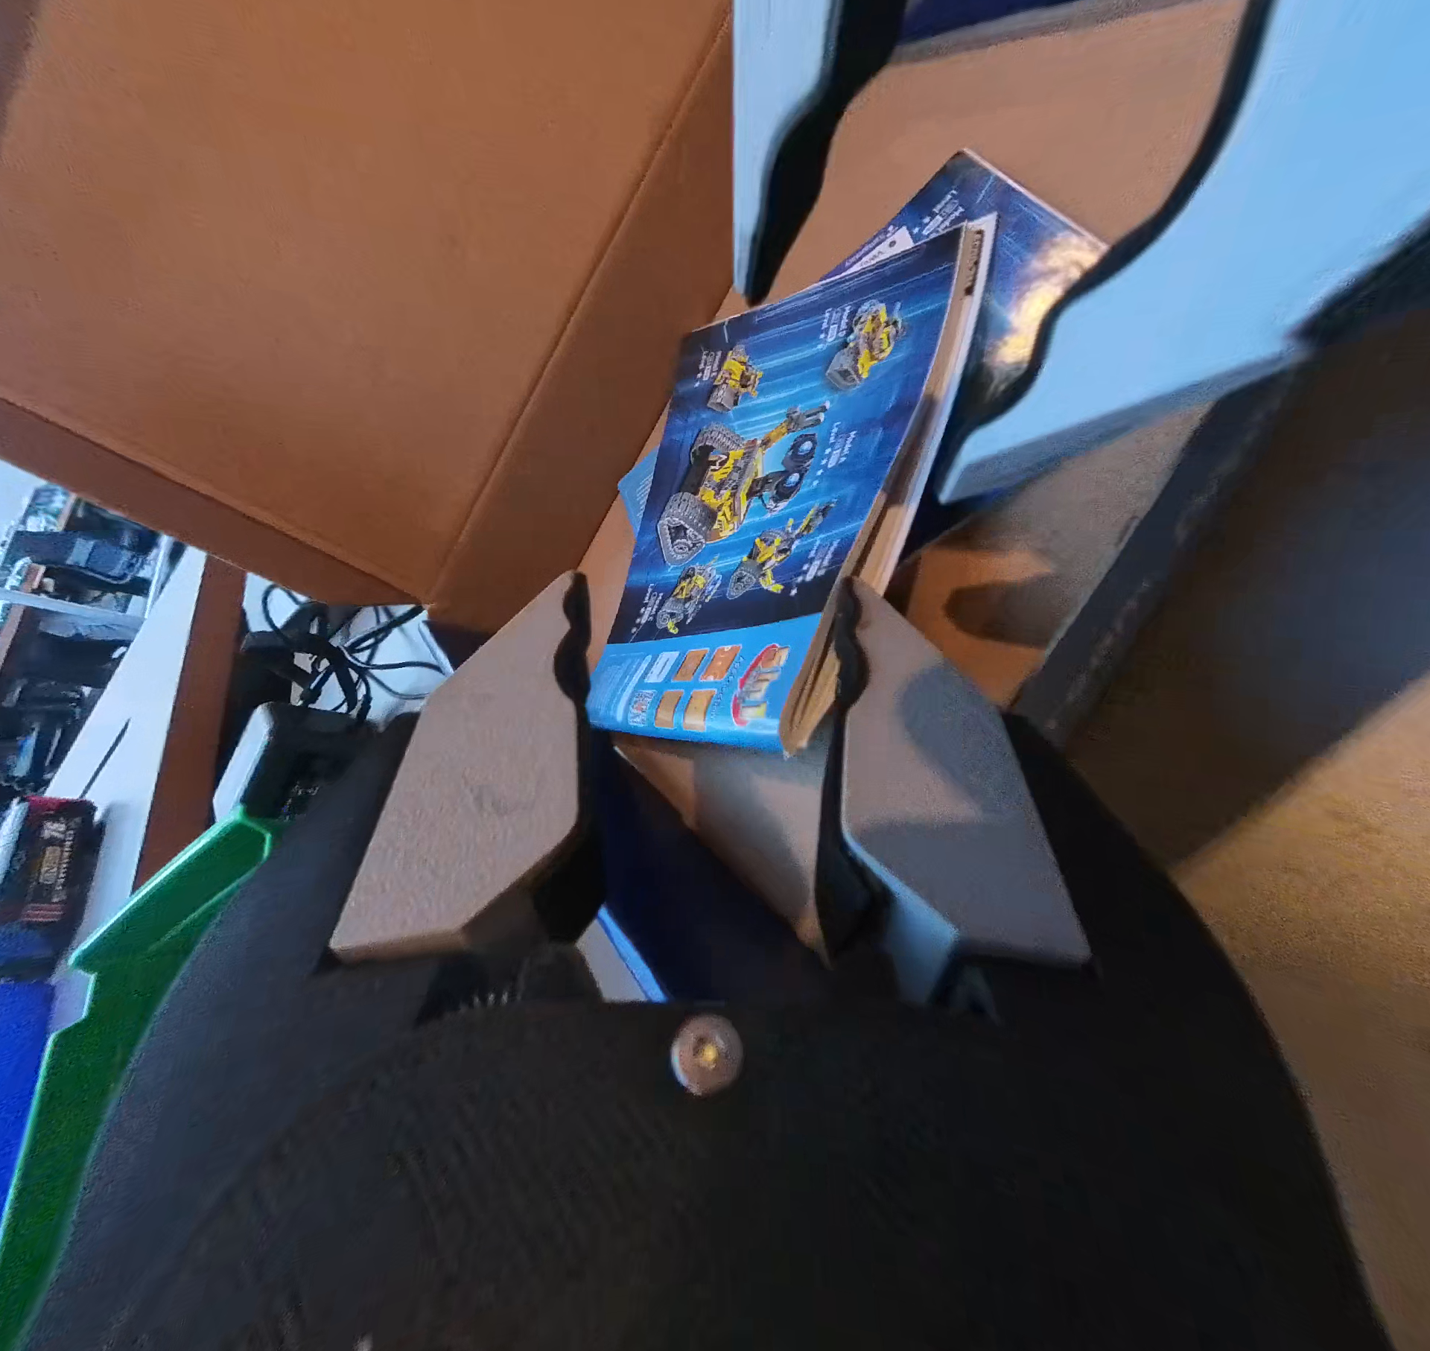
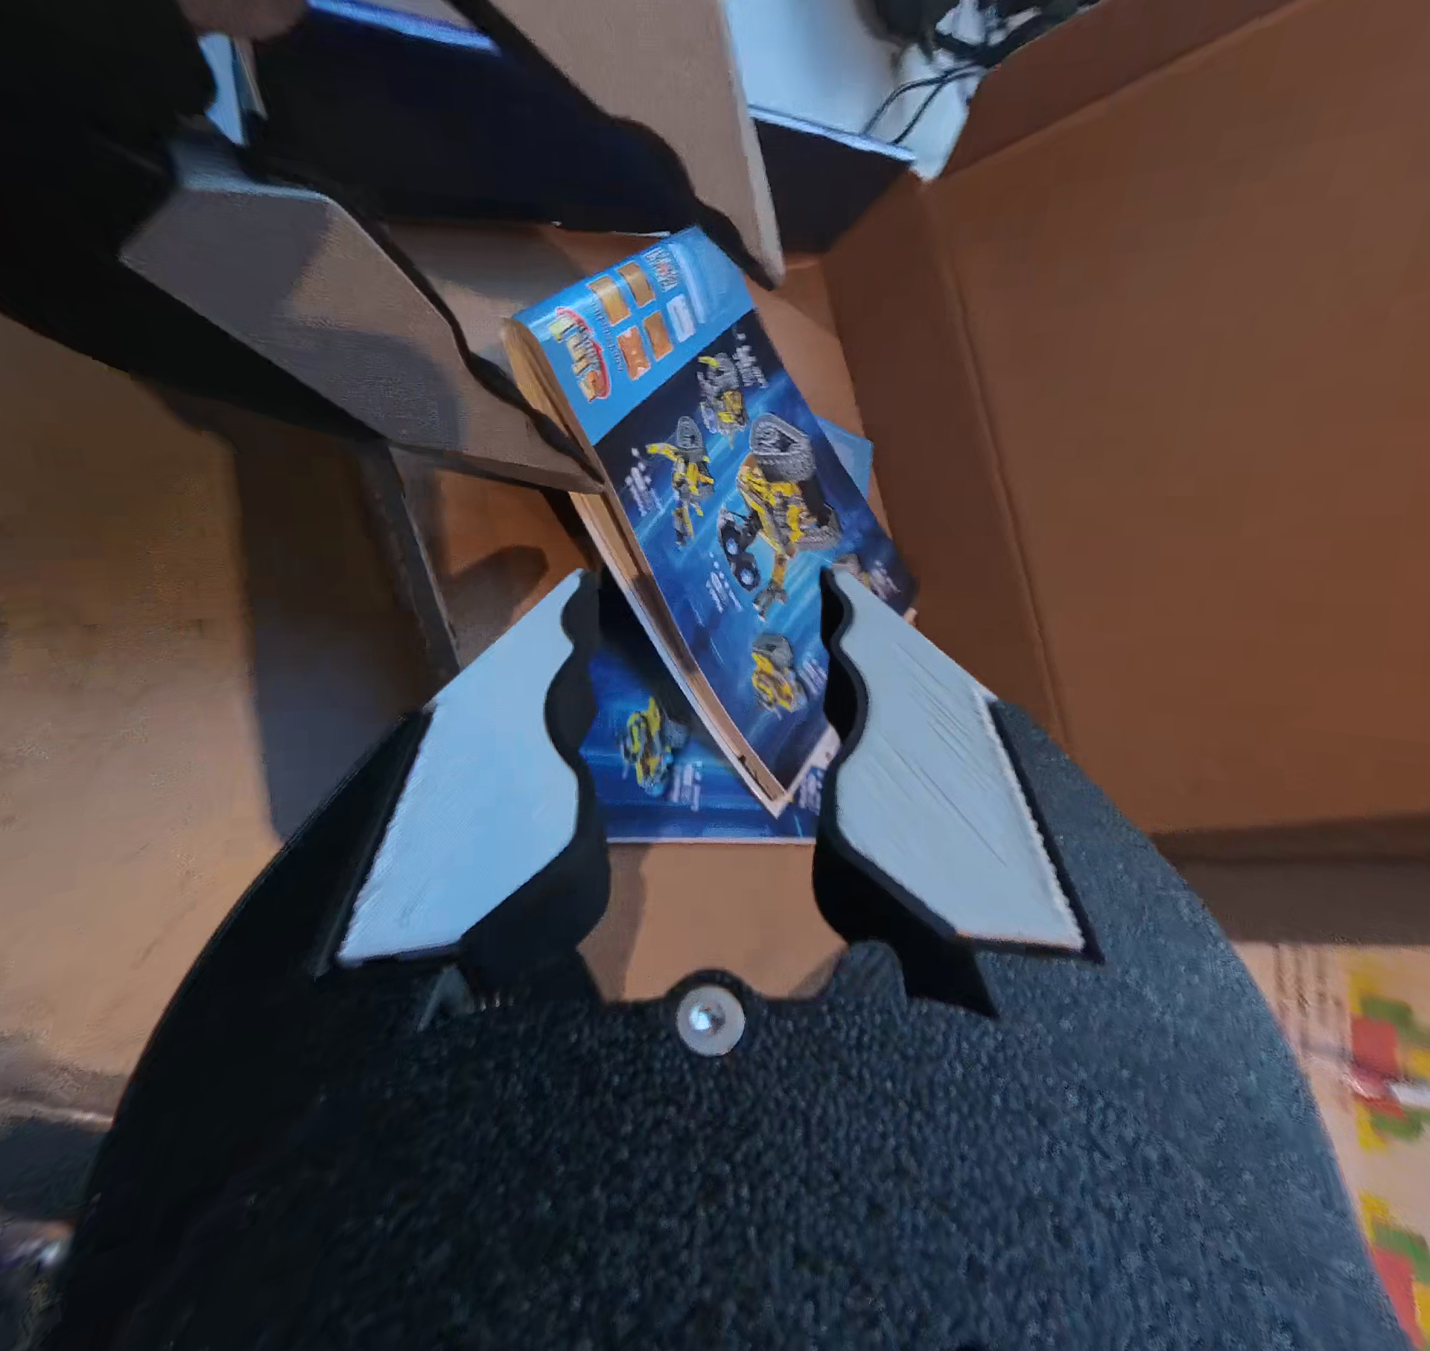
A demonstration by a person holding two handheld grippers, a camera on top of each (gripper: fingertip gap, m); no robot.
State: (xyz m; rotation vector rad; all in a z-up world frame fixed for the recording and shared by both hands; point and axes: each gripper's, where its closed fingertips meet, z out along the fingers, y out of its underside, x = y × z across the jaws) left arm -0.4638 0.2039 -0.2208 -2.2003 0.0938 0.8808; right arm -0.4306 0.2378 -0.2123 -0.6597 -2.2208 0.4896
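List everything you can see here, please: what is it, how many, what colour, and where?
Booklet: one, blue with yellow toy vehicles, tilted inside the box between both grippers.
Flat blue box: one, lying beneath the booklet.
Cardboard box: one, brown, open, surrounding everything.
Cables: several, black, outside the box on a white surface.
Left gripper: grey and black, open, one finger against the booklet's edge.
Right gripper: pale grey and black, open around the booklet's other end.

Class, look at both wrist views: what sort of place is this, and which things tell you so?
Probably a workroom or office packing spot: an open cardboard box holding a blue booklet, tangled black cables on a white surface, and cluttered shelves behind.
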